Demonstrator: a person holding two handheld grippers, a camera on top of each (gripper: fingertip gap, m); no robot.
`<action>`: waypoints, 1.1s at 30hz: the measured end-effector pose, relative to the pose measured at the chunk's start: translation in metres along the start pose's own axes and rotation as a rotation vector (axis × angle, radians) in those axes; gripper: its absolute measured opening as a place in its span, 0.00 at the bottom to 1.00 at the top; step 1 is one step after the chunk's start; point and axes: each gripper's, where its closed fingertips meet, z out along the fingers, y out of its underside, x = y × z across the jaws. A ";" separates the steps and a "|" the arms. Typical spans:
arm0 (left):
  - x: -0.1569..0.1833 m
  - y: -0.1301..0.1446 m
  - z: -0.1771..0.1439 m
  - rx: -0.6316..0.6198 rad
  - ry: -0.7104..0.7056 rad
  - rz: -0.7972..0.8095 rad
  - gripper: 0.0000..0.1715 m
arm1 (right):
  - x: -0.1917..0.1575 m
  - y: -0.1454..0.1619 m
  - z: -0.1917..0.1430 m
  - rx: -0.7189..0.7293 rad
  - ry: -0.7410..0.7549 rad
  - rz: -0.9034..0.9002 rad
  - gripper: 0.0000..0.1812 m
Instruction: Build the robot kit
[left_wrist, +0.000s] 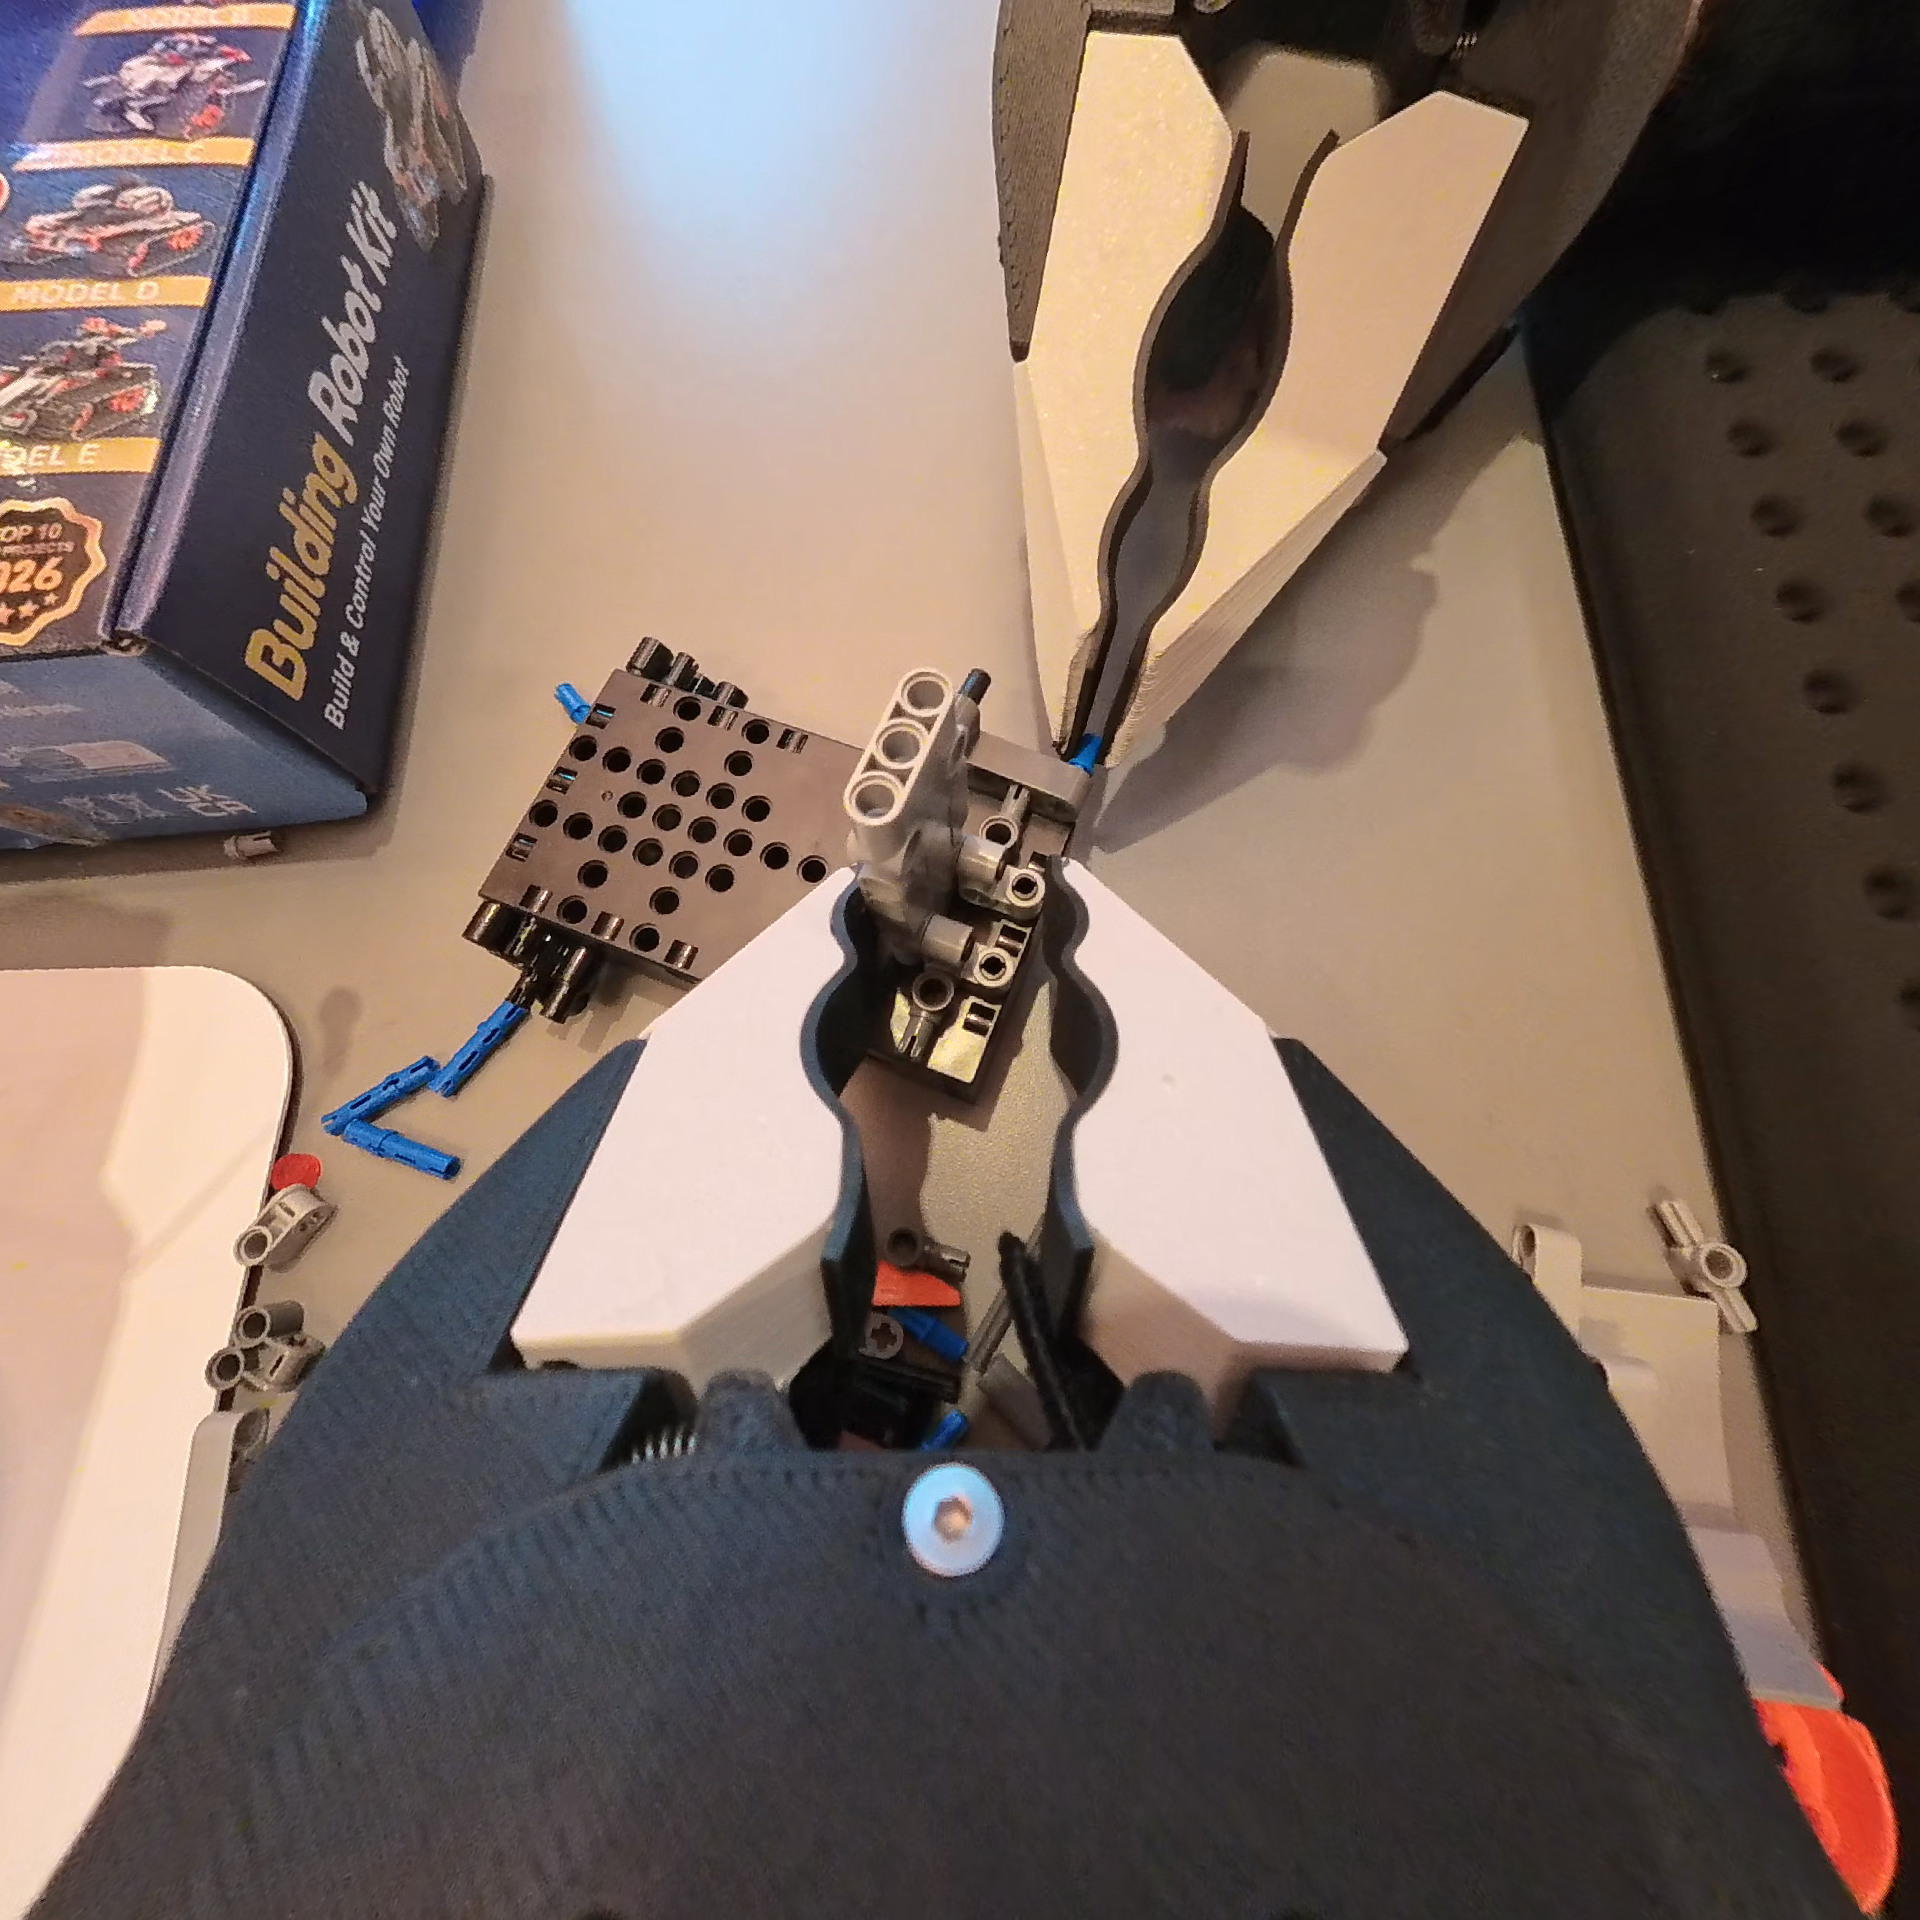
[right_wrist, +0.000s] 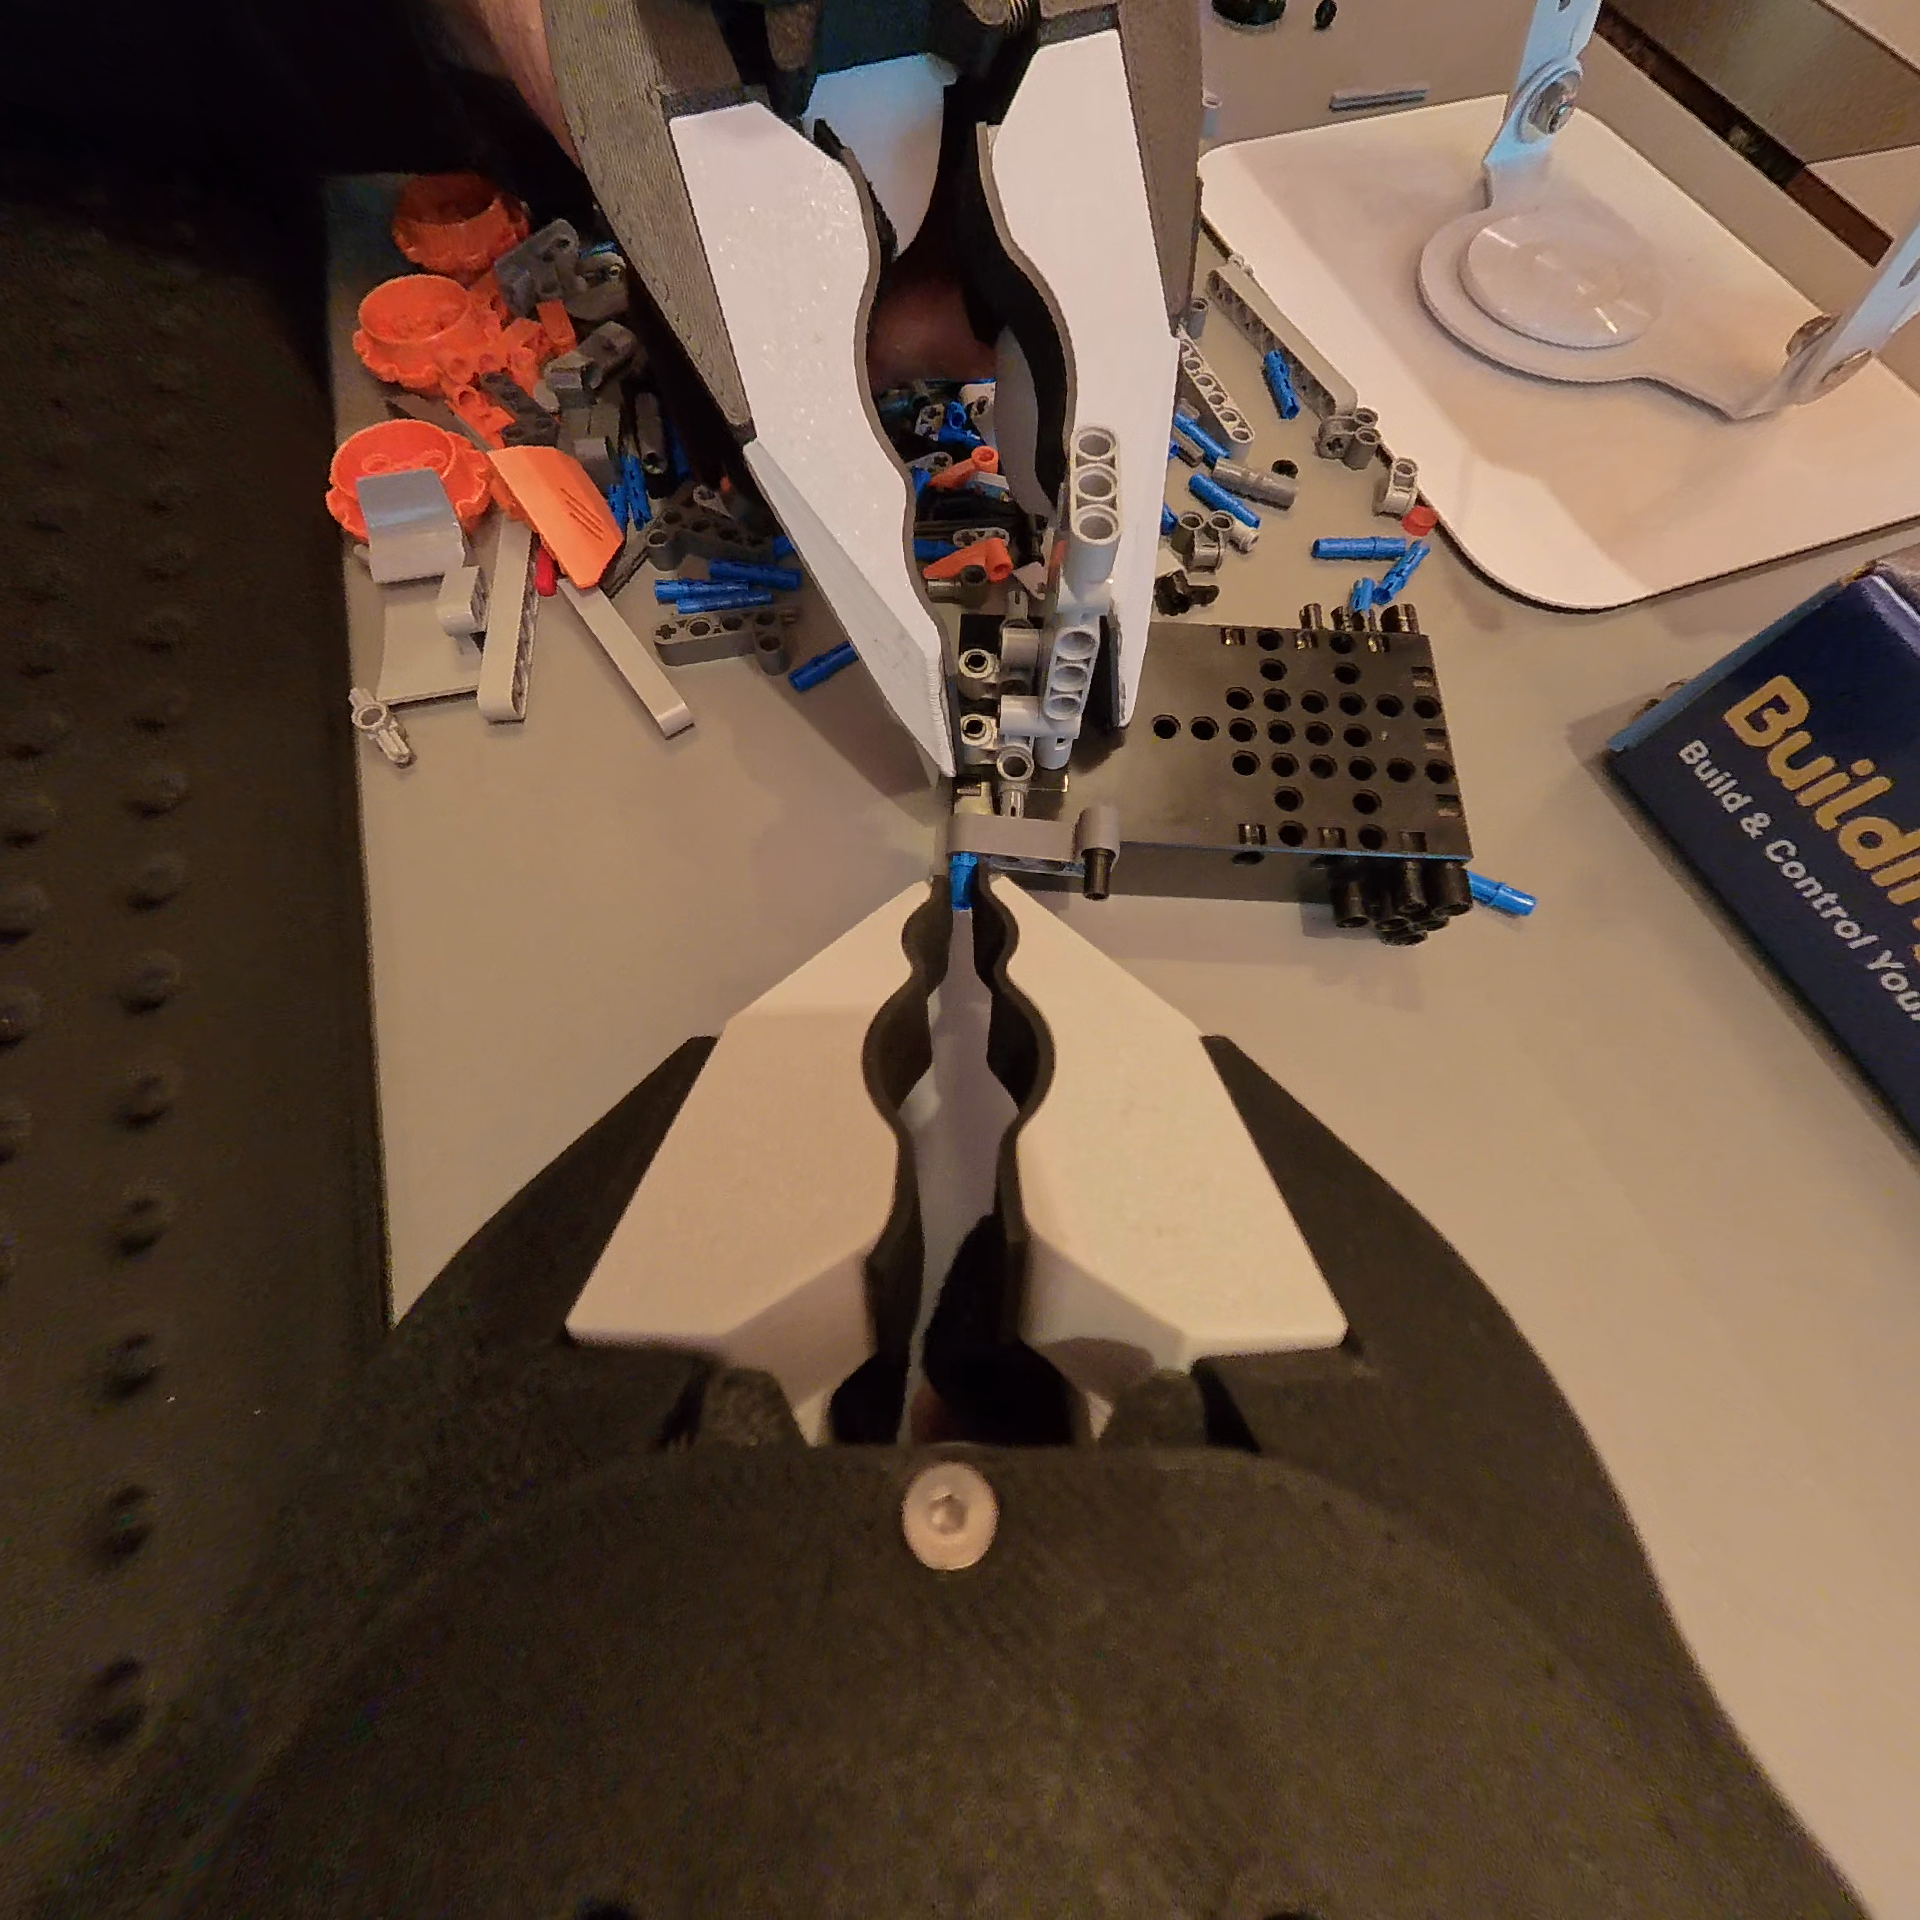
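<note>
Blue box (left_wrist: 208, 416), printed writing and pictures, far left of black plate (left_wrist: 665, 821). Left gripper (left_wrist: 961, 883) half open, straddling grey block stack (left_wrist: 956, 862) on plate's right end, touching. Right gripper (right_wrist: 966, 899) nearly closed, pinching blue pin (right_wrist: 961, 878) just right of stack; pin axis along fingers.

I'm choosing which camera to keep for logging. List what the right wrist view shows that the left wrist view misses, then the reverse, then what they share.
Only the right wrist view: the pile of orange wheels and loose beams behind the left gripper, and a white stand base.

Only the left wrist view: the picture panel on the blue box and the bent run of blue pins beside the plate.

Both: the black perforated plate, the grey assembly between the left gripper's fingers, and the right gripper pinching a blue pin at the assembly's corner.
</note>
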 end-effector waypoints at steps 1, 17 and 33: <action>0.000 0.000 0.000 0.001 0.000 -0.002 0.17 | 0.000 -0.001 0.000 0.001 0.001 -0.003 0.01; 0.000 0.000 0.000 0.011 0.006 -0.004 0.17 | 0.001 0.000 0.000 -0.065 -0.091 -0.174 0.01; 0.001 -0.001 0.001 0.013 0.009 0.006 0.16 | -0.002 -0.003 0.000 -0.152 -0.190 -0.347 0.01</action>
